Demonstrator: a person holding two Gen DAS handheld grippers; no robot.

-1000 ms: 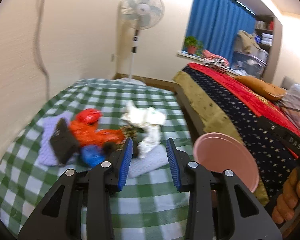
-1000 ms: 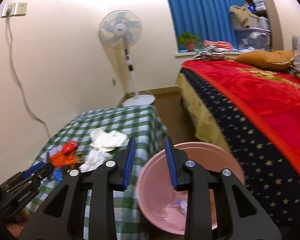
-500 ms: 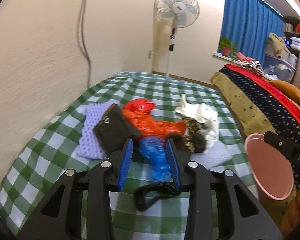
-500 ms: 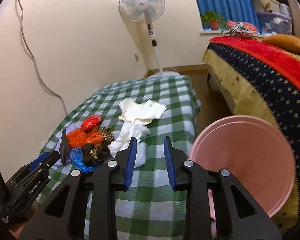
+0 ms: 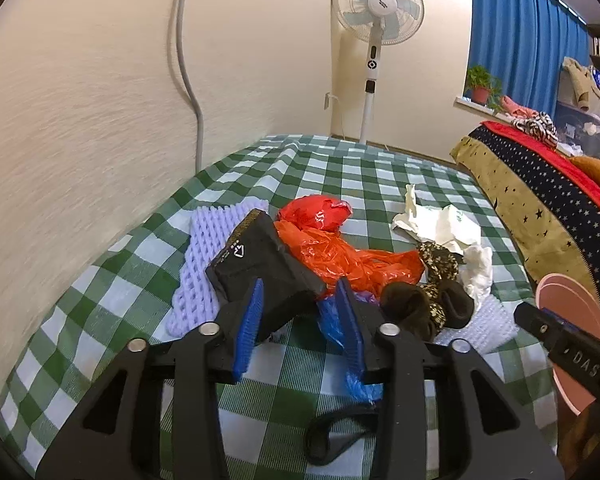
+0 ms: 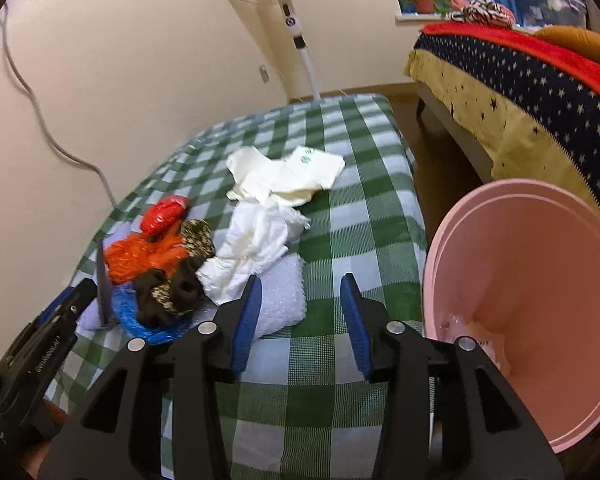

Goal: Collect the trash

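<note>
Both grippers are opening, nothing clamped: the left gripper is aimed at the black pouch, the right gripper at bubble wrap beside the pink bin; pads are best closed once seated around each.

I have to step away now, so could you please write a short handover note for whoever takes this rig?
Left gripper: jaws opening, empty, low over the black pouch and blue plastic bag.
Right gripper: jaws opening, empty, by the bubble wrap.
Trash lies piled on the checked tablecloth: orange plastic bag, crumpled white paper, cream bag.
Pink bin stands at the table's right edge, some scraps already inside.
Left: collect the whole pile.
</note>
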